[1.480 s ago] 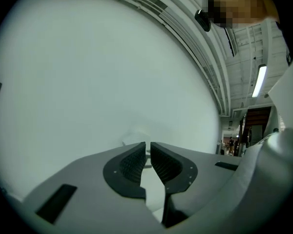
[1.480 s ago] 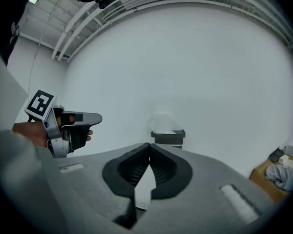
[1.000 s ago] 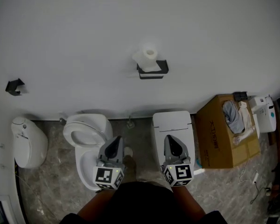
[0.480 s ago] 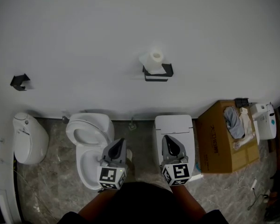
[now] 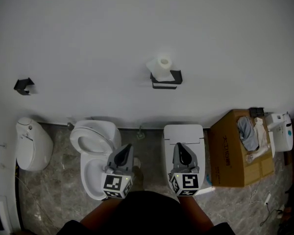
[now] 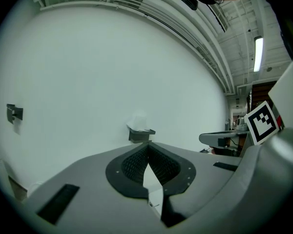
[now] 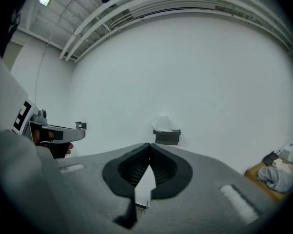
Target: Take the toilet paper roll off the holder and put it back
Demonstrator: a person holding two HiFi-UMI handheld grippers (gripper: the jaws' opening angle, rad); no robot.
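Note:
A white toilet paper roll (image 5: 161,67) stands on a black wall holder (image 5: 167,79) on the white wall, well above both grippers. The roll (image 6: 136,121) and holder (image 6: 140,135) show small and far ahead in the left gripper view, and likewise the roll (image 7: 162,122) and holder (image 7: 167,136) in the right gripper view. My left gripper (image 5: 126,151) is shut and holds nothing, low over a toilet. My right gripper (image 5: 180,149) is shut too, with its jaw tips touching and nothing between them.
Two white toilets (image 5: 95,153) (image 5: 184,133) stand below the holder, and another white fixture (image 5: 33,145) at the left. A cardboard box (image 5: 237,148) with cloth in it sits at the right beside a white device (image 5: 279,131). A small black bracket (image 5: 23,85) hangs on the wall at left.
The head view has shifted, so the roll and holder sit slightly further right and lower in the picture. Both grippers stay shut and low, about where they were.

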